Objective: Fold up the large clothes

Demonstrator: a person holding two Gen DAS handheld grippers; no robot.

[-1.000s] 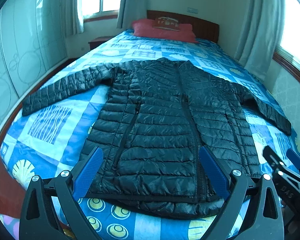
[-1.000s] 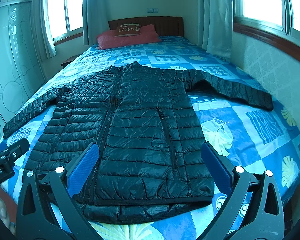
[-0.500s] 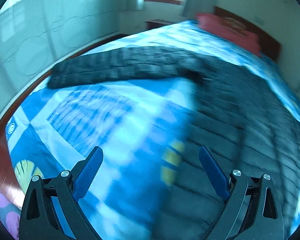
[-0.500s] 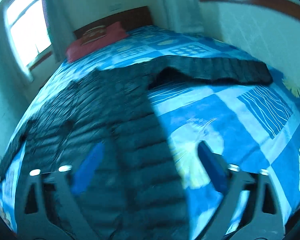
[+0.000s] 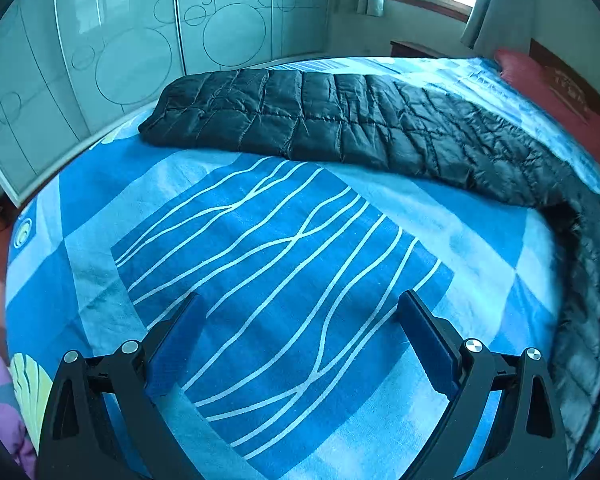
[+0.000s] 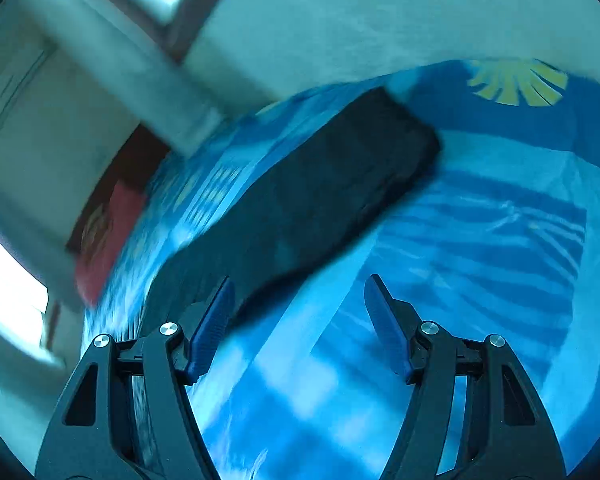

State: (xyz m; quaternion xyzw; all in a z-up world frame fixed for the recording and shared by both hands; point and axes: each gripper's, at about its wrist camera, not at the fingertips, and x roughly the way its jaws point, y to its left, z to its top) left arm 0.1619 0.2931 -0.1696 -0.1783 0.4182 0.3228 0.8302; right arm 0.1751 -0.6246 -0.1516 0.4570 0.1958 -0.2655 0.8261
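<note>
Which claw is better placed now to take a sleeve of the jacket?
Probably right: the right claw is open with the sleeve beside its finger. The left claw, also open, has only bedspread between its fingers.

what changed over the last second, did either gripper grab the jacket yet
No grab yet. Both grippers swung outward from the hem toward the sleeves: the left gripper now faces the black puffer jacket's left sleeve, the right gripper faces the right sleeve, its view tilted and blurred. The right's jaws have narrowed somewhat but remain open and empty, as do the left's. The jacket appears unmoved, spread flat on the blue bedspread.
</note>
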